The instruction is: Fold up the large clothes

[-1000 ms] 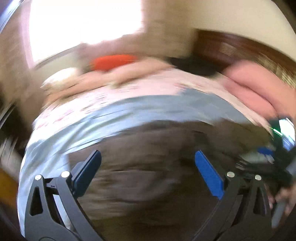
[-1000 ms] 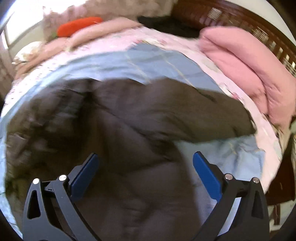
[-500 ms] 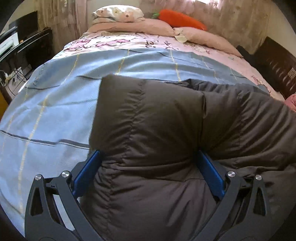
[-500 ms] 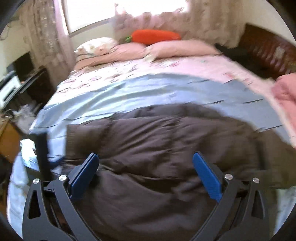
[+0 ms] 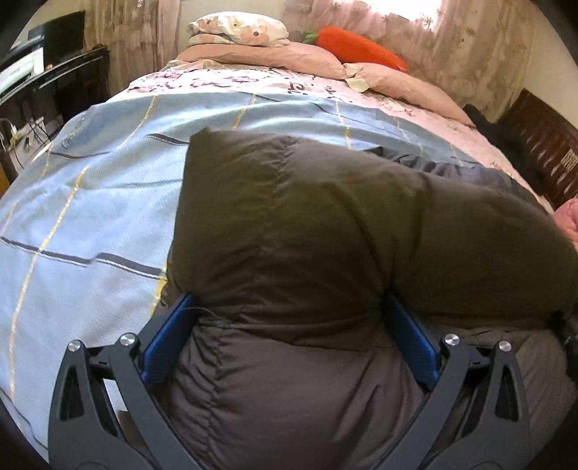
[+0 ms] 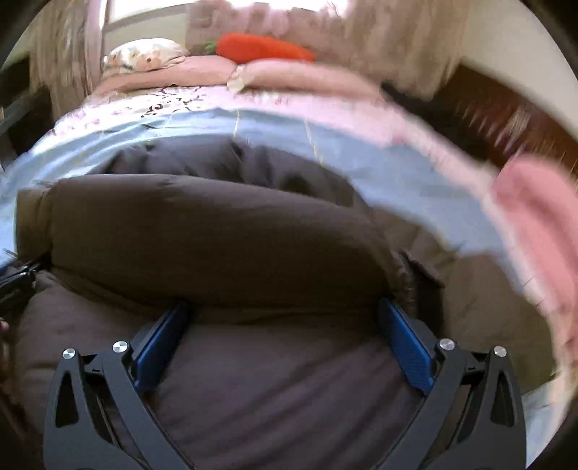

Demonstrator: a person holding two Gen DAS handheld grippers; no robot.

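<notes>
A dark brown puffer jacket (image 5: 325, 224) lies on the bed, with a thick folded layer across its middle. My left gripper (image 5: 289, 311) is open and wide, low over the jacket's near part. Its blue fingertips (image 5: 169, 336) are tucked under the edge of the folded layer at that layer's left end. My right gripper (image 6: 283, 307) is open too, and its blue pads (image 6: 404, 343) reach under the same fold of the jacket (image 6: 216, 235) further right. The tips of both grippers are hidden by the cloth. The right wrist view is blurred towards its right side.
The bed has a light blue striped sheet (image 5: 90, 202) and a pink flowered cover (image 5: 253, 79) beyond it. Pillows (image 5: 238, 29) and an orange carrot plush (image 5: 354, 47) lie at the far end. A pink quilt (image 6: 534, 202) sits right, and dark furniture (image 5: 54, 83) stands left.
Both views swung from a blurred sweep to face the head of the bed. The jacket's folded layer now rests over both sets of fingertips. Both grippers stayed wide apart throughout.
</notes>
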